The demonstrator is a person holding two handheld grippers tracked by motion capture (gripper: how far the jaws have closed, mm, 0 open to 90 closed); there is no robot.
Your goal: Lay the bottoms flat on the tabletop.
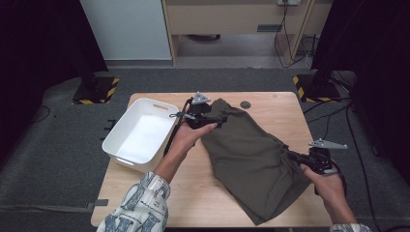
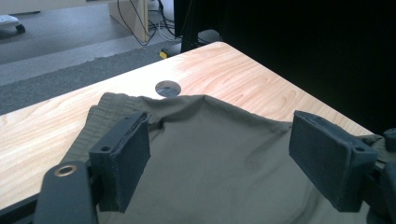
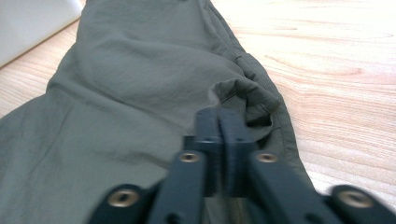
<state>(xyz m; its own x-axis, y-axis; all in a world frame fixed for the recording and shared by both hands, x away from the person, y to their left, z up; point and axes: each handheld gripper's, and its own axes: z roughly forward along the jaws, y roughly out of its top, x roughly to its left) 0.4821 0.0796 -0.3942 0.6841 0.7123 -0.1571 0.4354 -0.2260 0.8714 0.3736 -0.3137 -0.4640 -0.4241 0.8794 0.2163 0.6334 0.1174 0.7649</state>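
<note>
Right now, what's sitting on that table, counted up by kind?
Olive-green garment: 1
White plastic bin: 1
Hand-held grippers: 2, the left gripper open over the garment's waistband, the right gripper pinched shut on its edge
Total: 4

The olive-green shorts (image 1: 251, 159) lie mostly flat and creased on the wooden table (image 1: 145, 193), just right of the white bin (image 1: 140, 135), their ribbed waistband at the far end near the table's round hole (image 1: 245, 104).
</note>
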